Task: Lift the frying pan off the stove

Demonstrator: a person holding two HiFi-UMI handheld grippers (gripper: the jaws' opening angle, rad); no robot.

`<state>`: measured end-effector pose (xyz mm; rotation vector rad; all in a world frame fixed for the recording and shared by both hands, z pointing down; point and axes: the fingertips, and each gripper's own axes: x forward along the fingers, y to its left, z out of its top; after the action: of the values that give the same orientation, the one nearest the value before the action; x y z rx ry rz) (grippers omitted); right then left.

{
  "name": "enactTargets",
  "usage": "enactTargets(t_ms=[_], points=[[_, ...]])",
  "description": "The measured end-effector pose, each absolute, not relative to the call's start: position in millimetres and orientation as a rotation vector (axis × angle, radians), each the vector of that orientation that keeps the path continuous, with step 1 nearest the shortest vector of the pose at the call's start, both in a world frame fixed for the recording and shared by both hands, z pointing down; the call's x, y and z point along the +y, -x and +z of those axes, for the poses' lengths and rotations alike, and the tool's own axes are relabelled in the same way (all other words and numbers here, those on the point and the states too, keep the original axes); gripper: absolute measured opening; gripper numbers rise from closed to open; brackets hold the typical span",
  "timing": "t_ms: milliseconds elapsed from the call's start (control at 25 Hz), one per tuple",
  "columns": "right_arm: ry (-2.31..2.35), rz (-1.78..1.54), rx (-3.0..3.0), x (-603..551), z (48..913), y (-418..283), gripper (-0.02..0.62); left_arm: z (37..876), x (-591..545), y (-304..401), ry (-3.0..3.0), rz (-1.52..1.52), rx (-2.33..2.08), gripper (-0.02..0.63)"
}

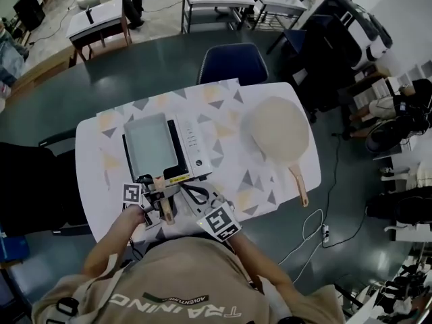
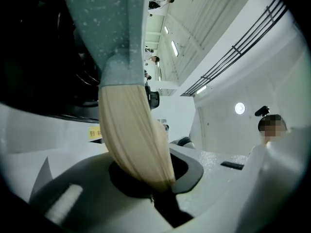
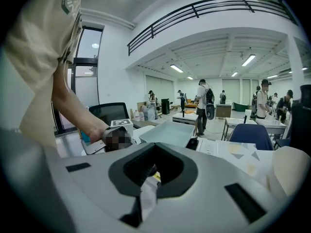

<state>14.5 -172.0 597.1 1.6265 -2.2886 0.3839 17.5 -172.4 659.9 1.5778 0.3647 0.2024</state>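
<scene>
The frying pan [image 1: 147, 140] is a rectangular grey one. It sits over the stove [image 1: 197, 148] near the middle of the desk [image 1: 91, 174], but from above I cannot tell if its bottom touches the stove.

Its wooden handle [image 1: 163, 200] points toward the person. The left gripper [image 1: 158, 189] has its 2 fingers pinching this handle. In the left gripper view the pale wood [image 2: 131, 135] fills the hollow between them and the speckled grey neck of the pan runs up out of the picture. The black stove body beside it is only a dark shape.

The right gripper [image 1: 196, 194] is just beside the handle, on the person's right and apart from it. Its fingers are pressed almost together with only a thin slit, and nothing is between them. Through the slit I see a bit of patterned cloth and a yellow label.

On the right part of the desk lies a round beige pan [image 1: 277, 130], well apart from the stove. I cannot make out which side of it is up. A blue chair [image 1: 231, 63] stands behind the desk, partly hidden by the desk edge.
</scene>
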Motion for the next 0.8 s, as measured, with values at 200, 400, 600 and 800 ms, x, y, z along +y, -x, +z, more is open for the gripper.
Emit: enactTargets(t_ms=[200, 400, 600, 800], points=[[-1.617, 0.409, -2.294, -168, 605, -14, 0.0, 660, -170, -16, -1.609, 0.233, 0.357, 0.026], [-1.637, 0.404, -2.286, -163, 608, -20, 0.0, 657, -169, -15, -1.614, 0.237, 0.353, 0.028], [-1.677, 0.397, -2.279, -159, 607, -22, 0.0, 649, -169, -17, -1.622, 0.253, 0.35, 0.048], [-1.701, 0.365, -2.282, -156, 599, -22, 0.0, 645, -167, -15, -1.656, 0.301, 0.341, 0.063]])
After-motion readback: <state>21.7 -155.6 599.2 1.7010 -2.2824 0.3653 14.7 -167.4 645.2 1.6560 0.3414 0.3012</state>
